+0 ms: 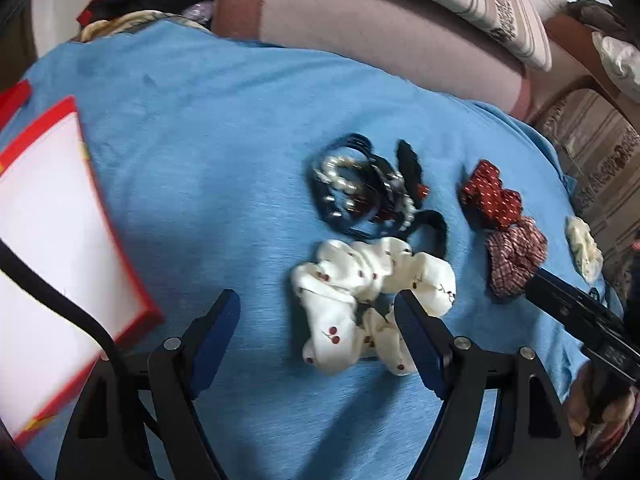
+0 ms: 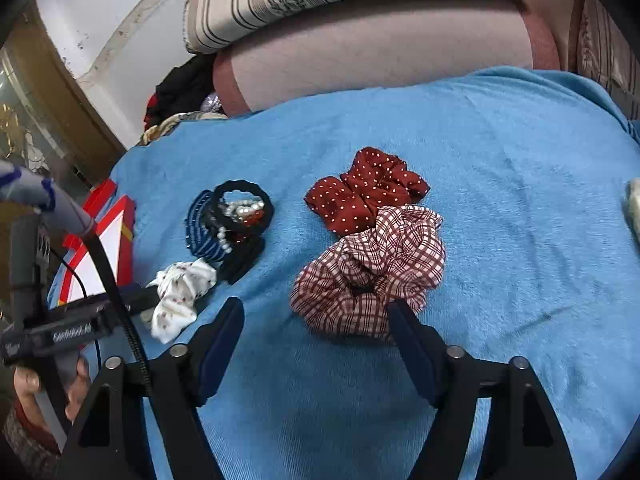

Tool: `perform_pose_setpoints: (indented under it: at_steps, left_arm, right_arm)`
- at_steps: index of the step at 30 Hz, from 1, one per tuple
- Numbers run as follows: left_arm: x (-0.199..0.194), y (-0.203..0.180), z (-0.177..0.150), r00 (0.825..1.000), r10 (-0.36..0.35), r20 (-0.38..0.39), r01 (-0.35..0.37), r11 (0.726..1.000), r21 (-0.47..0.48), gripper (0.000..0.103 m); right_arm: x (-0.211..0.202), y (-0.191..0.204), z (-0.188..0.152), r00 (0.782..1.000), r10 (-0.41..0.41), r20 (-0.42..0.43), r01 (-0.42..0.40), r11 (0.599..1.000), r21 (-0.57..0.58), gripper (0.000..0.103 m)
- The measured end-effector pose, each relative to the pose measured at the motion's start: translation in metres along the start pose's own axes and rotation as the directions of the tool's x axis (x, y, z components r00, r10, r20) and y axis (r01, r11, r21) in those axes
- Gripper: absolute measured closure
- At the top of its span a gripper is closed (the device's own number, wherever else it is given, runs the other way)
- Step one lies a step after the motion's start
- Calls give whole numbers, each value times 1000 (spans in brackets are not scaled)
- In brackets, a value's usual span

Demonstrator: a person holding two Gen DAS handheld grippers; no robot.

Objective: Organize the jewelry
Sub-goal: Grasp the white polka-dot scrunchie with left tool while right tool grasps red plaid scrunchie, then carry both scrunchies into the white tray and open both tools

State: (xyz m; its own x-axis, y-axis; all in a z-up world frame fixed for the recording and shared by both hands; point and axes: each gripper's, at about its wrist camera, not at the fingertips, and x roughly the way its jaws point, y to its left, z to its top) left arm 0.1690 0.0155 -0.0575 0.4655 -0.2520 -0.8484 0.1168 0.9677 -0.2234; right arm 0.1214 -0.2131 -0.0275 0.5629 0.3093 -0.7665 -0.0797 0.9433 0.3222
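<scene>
Two hand-held grippers, left (image 1: 318, 304) and right (image 2: 316, 312), hover spread and empty over a blue cloth (image 2: 500, 240) bearing one white cherry-print scrunchie (image 1: 360, 292), one checked scrunchie (image 2: 372, 272), one red dotted scrunchie (image 2: 368, 190) and one heap of hair ties (image 1: 360, 186).

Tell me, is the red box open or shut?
Open: the red-rimmed cardboard box shows its bare white inside, with no lid on top.

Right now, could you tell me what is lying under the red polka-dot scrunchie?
The red polka-dot scrunchie rests on the blue cloth, its near edge overlapping the checked scrunchie. Anything beneath its folds is covered and cannot be seen.
</scene>
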Motion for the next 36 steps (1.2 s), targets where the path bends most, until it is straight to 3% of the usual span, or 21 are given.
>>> perform_pose_setpoints:
  at_steps: [1, 2, 3, 5, 7, 9, 10, 11, 13, 17, 25, 31, 36]
  left_arm:
    - [2, -2, -1, 1000, -9, 0, 9, 1000, 3, 31]
    - [4, -5, -1, 1000, -22, -8, 22, 1000, 4, 44]
    - [8, -8, -2, 999, -29, -24, 29, 1000, 3, 67]
    - [17, -9, -4, 998, -21, -64, 21, 1000, -7, 96]
    - [18, -11, -6, 998, -4, -56, 3, 1000, -11, 97]
    - [11, -15, -8, 999, 6, -35, -6, 1000, 2, 97]
    - [5, -18, -9, 1000, 11, -20, -11, 1000, 12, 97]
    - [1, -19, -10, 1000, 18, -9, -18, 1000, 17, 97]
    - [-13, -22, -12, 999, 32, 24, -33, 999, 29, 97]
    - [-38, -27, -12, 995, 55, 78, -59, 997, 45, 97]
    - [-86, -20, -21, 983, 95, 155, -102, 994, 36, 97]
    - [-127, 10, -29, 966, 146, 213, -148, 989, -7, 97]
    - [-153, 58, -30, 944, 230, 237, -219, 973, -72, 97]
  right_arm:
    - [2, -1, 1, 1000, -6, -1, 6, 1000, 2, 26]
    - [7, -1, 2, 1000, -17, -4, 17, 1000, 3, 26]
    - [11, -1, 3, 1000, -29, -7, 29, 1000, 4, 26]
    - [19, 0, 4, 998, -56, -15, 56, 998, -3, 28]
    - [25, 2, 3, 996, -86, -29, 85, 996, -19, 38]
    - [28, 1, 1, 993, -112, -39, 111, 993, -30, 59]
    - [28, -1, 1, 994, -103, -46, 102, 994, -25, 76]
    - [26, -5, 1, 995, -85, -51, 85, 996, -7, 84]
    - [20, -10, 1, 997, -68, -45, 69, 997, 21, 90]
    - [-7, -11, -1, 999, -48, -10, 49, 998, 41, 92]
    - [-52, 20, -5, 999, -17, 36, 18, 1000, -23, 92]
    - [-60, 77, 1, 997, 72, 27, -69, 991, -112, 92]
    - [-45, 151, 11, 988, 155, -16, -154, 962, -225, 92]
